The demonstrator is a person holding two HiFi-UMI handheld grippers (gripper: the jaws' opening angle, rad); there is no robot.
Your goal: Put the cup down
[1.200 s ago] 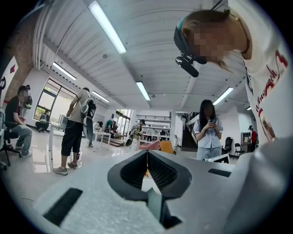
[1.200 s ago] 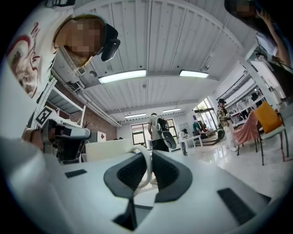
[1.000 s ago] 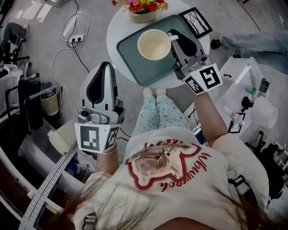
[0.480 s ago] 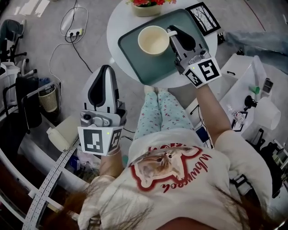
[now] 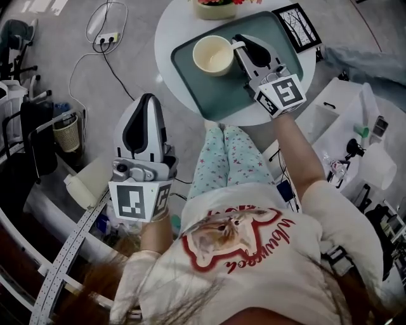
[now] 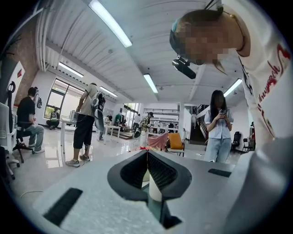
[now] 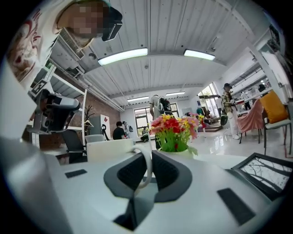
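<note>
The cream cup (image 5: 213, 55) is over the green tray (image 5: 209, 89) on the round white worktop (image 5: 166, 51); from here I can't tell whether its base touches the tray. The right gripper (image 5: 240, 46) has its fingers pinching the cup's handle from the side. Beyond the tray stand a pot of flowers (image 5: 219, 7) and a framed picture (image 5: 296, 26). The left gripper (image 5: 147, 98) hangs well apart, off the worktop, its fingers pressed together on nothing.
</note>
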